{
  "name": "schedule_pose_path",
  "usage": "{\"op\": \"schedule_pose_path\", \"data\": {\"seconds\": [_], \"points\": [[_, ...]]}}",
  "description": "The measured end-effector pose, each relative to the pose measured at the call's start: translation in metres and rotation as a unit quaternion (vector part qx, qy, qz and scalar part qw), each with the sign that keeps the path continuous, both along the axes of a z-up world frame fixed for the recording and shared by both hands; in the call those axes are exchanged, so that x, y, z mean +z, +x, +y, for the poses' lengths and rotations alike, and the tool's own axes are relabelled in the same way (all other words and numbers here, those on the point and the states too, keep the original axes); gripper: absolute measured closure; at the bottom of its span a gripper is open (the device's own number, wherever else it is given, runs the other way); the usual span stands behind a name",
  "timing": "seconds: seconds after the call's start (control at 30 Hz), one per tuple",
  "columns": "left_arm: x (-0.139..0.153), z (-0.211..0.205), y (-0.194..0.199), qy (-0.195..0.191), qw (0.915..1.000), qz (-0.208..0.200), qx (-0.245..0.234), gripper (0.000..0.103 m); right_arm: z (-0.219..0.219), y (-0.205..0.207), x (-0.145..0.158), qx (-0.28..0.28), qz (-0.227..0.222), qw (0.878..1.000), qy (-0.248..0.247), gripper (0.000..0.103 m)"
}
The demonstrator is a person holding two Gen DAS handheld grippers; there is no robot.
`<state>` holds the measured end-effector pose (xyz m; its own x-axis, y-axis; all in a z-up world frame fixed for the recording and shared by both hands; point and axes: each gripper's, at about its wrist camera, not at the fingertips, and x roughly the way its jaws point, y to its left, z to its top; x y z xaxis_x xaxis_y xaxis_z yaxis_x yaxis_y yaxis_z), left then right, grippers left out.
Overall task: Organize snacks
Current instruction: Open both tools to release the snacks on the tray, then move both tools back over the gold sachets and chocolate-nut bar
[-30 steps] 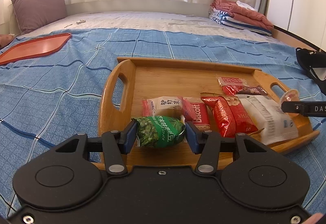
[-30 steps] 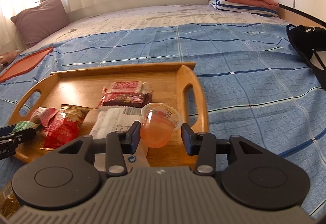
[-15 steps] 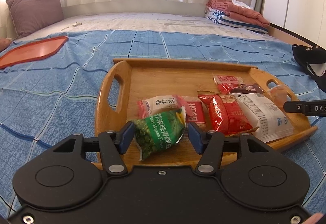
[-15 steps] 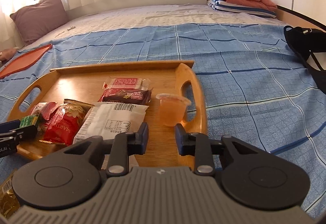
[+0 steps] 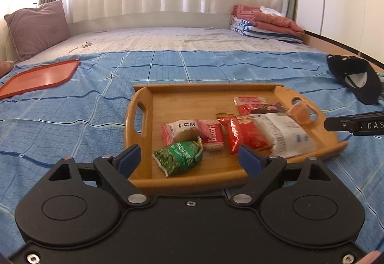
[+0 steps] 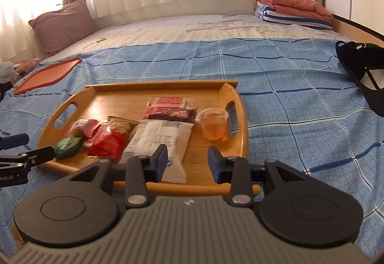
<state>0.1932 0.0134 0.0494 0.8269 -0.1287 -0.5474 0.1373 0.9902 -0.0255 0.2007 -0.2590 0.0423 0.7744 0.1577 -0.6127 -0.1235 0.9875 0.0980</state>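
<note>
Left wrist view: the left gripper [image 5: 192, 159] stood wide apart and held nothing. The green pea packet [image 5: 178, 158] lay on the wooden tray [image 5: 153, 125] near its front edge, between the fingers but touching neither. Behind it lay a white-and-pink packet [image 5: 180, 131], a Biscoff packet [image 5: 212, 135], a red packet [image 5: 242, 135] and a large white packet [image 5: 285, 135], in a row from left to right. The orange jelly cup [image 5: 300, 111] stood tilted by the tray's right handle. An orange lid [image 5: 39, 78] lay well apart on the blue bedspread [image 5: 72, 115].

Right wrist view: the right gripper [image 6: 187, 163] was moderately open and empty, low over the tray's [image 6: 230, 93] near edge. The jelly cup [image 6: 214, 126] stood upright on the tray just beside the right handle, ahead of the fingers and clear of them. A black cap [image 6: 360, 72] lay to the right.
</note>
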Motion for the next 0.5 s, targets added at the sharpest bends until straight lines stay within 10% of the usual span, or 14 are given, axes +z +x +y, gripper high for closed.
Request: {"op": "schedule_pose_path", "data": {"seconds": [0.5], "points": [[0.011,0.02,-0.087,-0.013,0.9999,0.004,-0.007,0.011,0.04,-0.095,0.013,0.088,-0.023,0.996,0.003,0.018]]}}
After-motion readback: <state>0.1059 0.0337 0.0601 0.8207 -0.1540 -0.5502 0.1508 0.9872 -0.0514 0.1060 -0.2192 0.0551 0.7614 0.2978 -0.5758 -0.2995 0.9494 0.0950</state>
